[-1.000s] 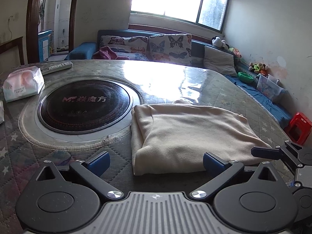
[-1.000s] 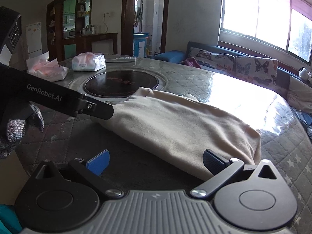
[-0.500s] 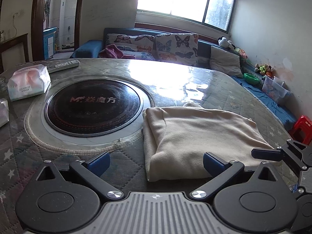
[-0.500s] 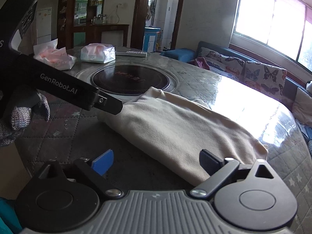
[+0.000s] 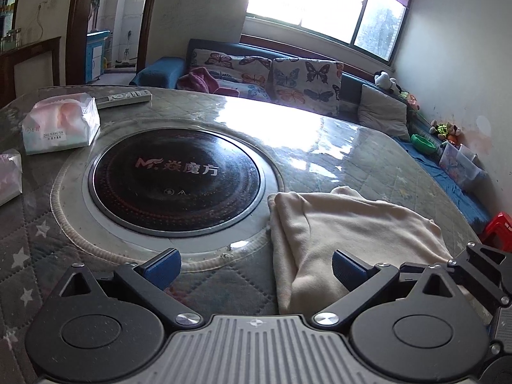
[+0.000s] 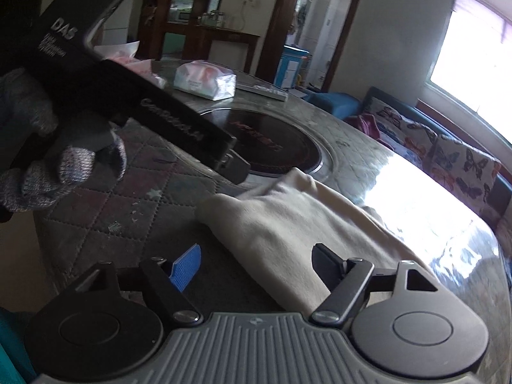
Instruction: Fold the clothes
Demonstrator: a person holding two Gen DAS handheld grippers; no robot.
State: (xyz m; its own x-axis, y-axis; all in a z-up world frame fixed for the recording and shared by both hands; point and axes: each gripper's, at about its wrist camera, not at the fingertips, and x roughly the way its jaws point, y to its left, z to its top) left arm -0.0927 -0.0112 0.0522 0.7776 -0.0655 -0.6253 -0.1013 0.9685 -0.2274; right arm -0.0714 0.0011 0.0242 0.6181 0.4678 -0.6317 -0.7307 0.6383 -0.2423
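Cream garment [image 5: 348,233] lies folded beside the round cooktop [image 5: 174,177]. Left gripper [image 5: 256,265] gapes empty; right gripper [image 6: 256,265], just narrowing, grips nothing. Next: regrasp an edge.

table [image 5: 368,160]: round | cream garment [image 5: 345,224] folded | tissue pack [image 5: 60,124] | remote [image 5: 124,97]
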